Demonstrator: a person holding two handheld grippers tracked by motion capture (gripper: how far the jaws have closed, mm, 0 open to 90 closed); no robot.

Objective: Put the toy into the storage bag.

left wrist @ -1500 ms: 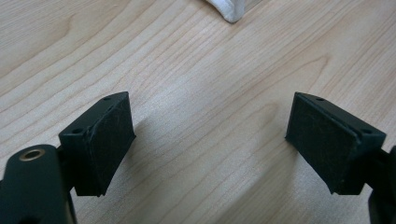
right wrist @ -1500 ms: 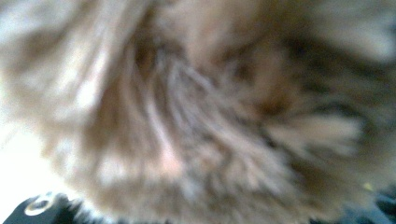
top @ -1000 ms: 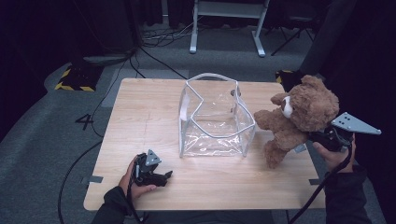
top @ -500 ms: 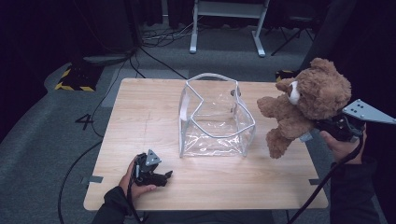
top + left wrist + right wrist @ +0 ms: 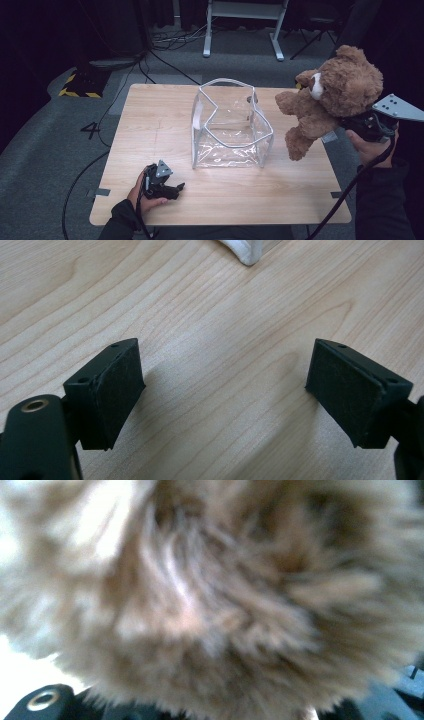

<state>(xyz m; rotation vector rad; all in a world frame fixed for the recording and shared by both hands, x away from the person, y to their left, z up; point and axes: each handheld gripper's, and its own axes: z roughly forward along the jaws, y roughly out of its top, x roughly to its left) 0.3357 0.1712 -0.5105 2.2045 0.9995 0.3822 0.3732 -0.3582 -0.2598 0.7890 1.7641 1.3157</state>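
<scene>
A brown teddy bear [image 5: 330,95] hangs in the air over the table's right edge, facing left, its legs dangling. My right gripper [image 5: 345,122] is shut on the bear's back, held by a hand at the right. Blurred brown fur of the teddy bear [image 5: 215,595] presses against the right gripper view and hides the jaws. A clear plastic bag [image 5: 227,125] with white edging stands open in the middle of the wooden table [image 5: 150,120]. My left gripper [image 5: 175,190] rests near the front left edge. Its pads [image 5: 120,390] stand wide apart over bare wood, so the left gripper [image 5: 222,390] is open.
A white corner of the clear bag [image 5: 245,252] shows at the top of the left gripper view. Behind the table lie cables [image 5: 170,42] on the grey floor, a white stand [image 5: 240,30] and a yellow-black striped block [image 5: 77,87]. A cable [image 5: 345,195] trails from the right gripper.
The right hand has lifted the teddy bear up off the table and slightly to the right. The left gripper has stayed put.
</scene>
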